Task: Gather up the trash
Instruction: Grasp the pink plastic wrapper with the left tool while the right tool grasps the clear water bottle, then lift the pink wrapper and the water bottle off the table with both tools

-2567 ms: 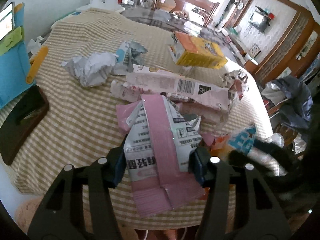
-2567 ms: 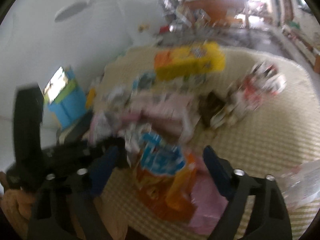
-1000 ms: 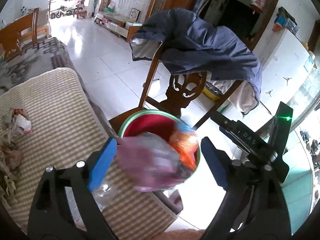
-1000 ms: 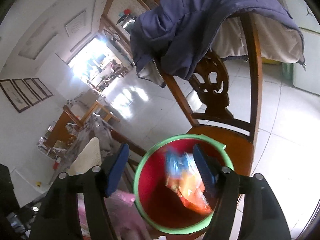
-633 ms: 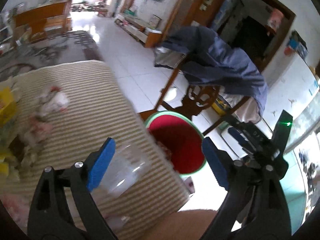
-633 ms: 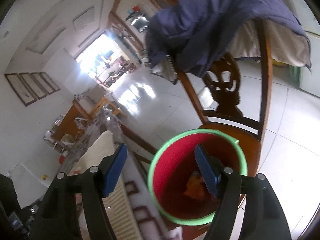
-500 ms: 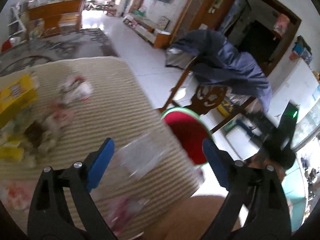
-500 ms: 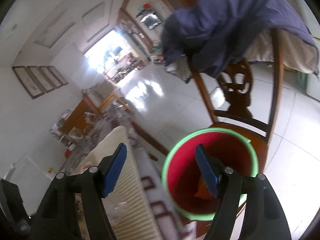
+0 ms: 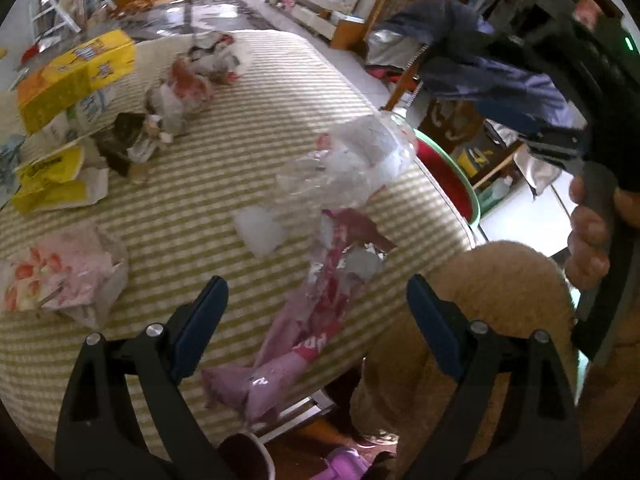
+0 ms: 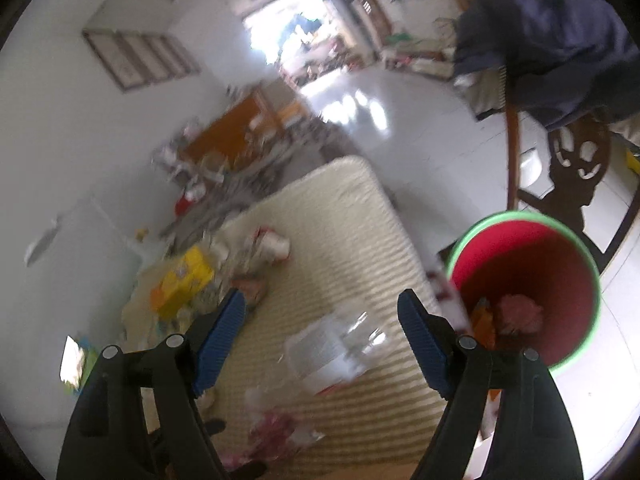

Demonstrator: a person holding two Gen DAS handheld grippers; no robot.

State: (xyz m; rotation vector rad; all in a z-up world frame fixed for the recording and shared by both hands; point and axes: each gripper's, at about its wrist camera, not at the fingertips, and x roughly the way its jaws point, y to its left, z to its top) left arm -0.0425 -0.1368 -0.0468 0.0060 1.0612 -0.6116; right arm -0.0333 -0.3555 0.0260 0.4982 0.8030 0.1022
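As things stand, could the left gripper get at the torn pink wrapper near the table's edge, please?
Probably yes. The left gripper is open and empty, with the pink wrapper lying flat on the striped tablecloth just ahead between its fingers. Nothing covers it; the clear plastic bag lies beyond.

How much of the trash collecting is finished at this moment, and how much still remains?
Done: some wrappers already lie in the red bin. In hand: nothing; the left gripper and right gripper are open and empty. Left: clear plastic packaging, pink wrapper, yellow box on the table.
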